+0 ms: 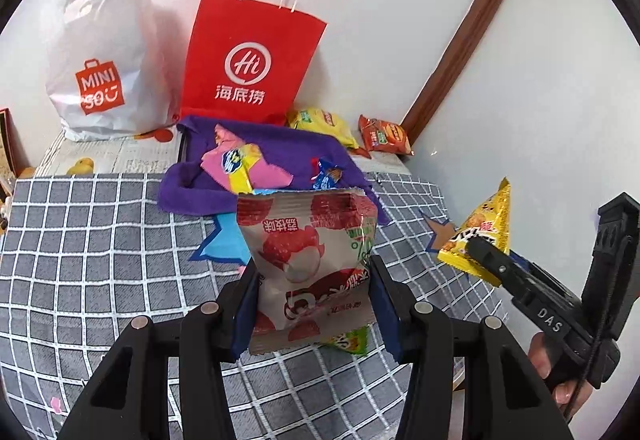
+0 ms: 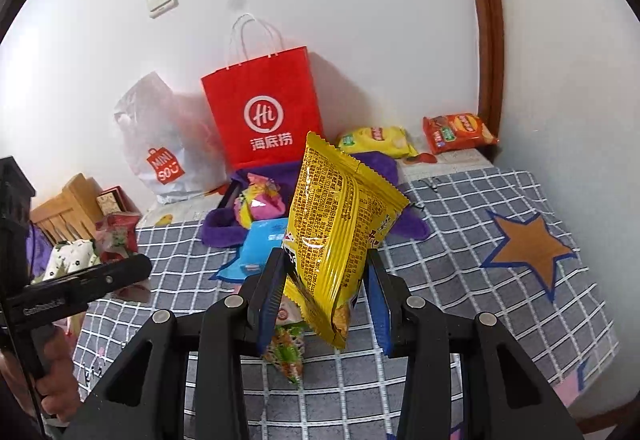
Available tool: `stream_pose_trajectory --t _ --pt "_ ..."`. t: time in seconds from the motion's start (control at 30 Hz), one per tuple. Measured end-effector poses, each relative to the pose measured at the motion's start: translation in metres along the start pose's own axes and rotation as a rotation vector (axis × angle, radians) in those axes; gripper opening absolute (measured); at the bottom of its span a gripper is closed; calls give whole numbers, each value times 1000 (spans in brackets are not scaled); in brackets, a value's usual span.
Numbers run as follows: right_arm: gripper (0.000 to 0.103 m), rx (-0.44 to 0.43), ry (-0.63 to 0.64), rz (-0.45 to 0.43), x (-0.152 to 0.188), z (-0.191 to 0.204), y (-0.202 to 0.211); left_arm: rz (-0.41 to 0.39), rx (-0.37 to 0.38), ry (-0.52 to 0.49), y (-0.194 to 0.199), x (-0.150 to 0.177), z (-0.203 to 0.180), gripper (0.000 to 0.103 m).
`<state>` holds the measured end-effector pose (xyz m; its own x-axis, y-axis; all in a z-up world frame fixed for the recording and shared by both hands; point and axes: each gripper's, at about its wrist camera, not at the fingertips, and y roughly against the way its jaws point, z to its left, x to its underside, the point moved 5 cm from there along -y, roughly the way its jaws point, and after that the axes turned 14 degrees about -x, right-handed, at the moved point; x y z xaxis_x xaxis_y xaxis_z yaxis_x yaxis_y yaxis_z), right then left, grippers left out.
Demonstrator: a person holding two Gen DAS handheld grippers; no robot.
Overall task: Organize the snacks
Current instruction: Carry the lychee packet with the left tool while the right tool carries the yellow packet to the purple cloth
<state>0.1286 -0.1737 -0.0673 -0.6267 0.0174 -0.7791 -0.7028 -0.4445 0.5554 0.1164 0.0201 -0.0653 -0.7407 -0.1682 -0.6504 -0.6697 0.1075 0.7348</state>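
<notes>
The red pack (image 1: 308, 272) is clamped in the left hand-held gripper (image 1: 314, 304), the yellow pack (image 2: 336, 240) in the right hand-held gripper (image 2: 326, 304); both should be carried level to the purple bin (image 1: 280, 148) and released above it.

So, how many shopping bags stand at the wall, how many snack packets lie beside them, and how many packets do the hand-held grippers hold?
Shopping bags: 2 (white plastic bag, red paper bag)
Packets by the wall: 2 (yellow crisp packet, orange crisp packet)
Held packets: 2 (red-and-white fruit-print packet in left hand-held gripper, yellow foil packet in right hand-held gripper)
Total: 6
</notes>
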Motion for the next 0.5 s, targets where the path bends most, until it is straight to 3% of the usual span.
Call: stream_pose_trajectory --t 0.5 --pt "39 -14 36 4 -53 -6 -29 -21 -4 -64 -18 -53 -23 48"
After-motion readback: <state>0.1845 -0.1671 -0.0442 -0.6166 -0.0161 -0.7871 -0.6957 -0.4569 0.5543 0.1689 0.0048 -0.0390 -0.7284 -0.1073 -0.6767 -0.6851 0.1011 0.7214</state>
